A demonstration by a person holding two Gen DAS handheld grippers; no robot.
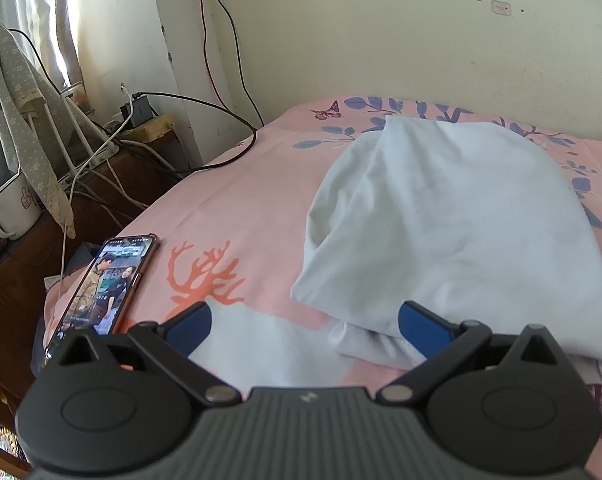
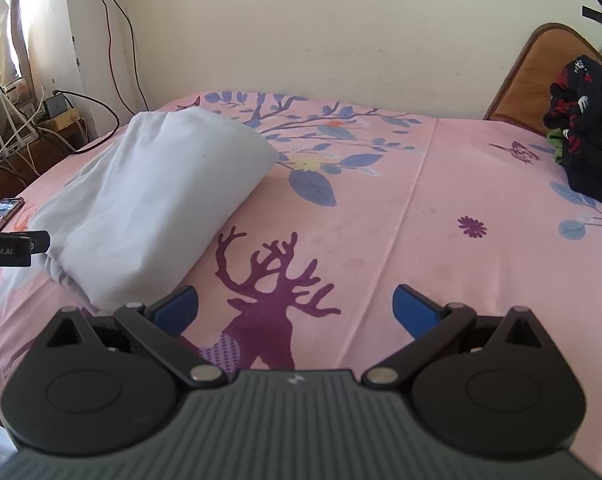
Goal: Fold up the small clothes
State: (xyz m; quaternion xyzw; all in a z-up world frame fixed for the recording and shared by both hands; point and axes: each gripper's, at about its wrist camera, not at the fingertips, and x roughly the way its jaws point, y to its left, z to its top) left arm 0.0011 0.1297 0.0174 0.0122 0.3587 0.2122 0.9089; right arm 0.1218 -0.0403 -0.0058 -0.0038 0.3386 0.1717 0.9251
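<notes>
A pale grey-white garment (image 1: pixel 453 224) lies folded into a thick bundle on the pink patterned bed sheet (image 1: pixel 241 208). It also shows in the right wrist view (image 2: pixel 153 200), at the left. My left gripper (image 1: pixel 305 324) is open and empty, its blue pads just at the bundle's near edge. My right gripper (image 2: pixel 295 306) is open and empty above the purple deer print (image 2: pixel 269 284), to the right of the bundle. The left gripper's tip (image 2: pixel 17 246) shows at the left edge of the right wrist view, beside the bundle.
A phone (image 1: pixel 105 284) with a lit screen lies at the bed's left edge. A wooden side table (image 1: pixel 101 200) with cables, a white mug (image 1: pixel 15 208) and a draped cloth stands left. A dark clothes pile (image 2: pixel 589 132) sits at the right, by the wooden headboard (image 2: pixel 541 76).
</notes>
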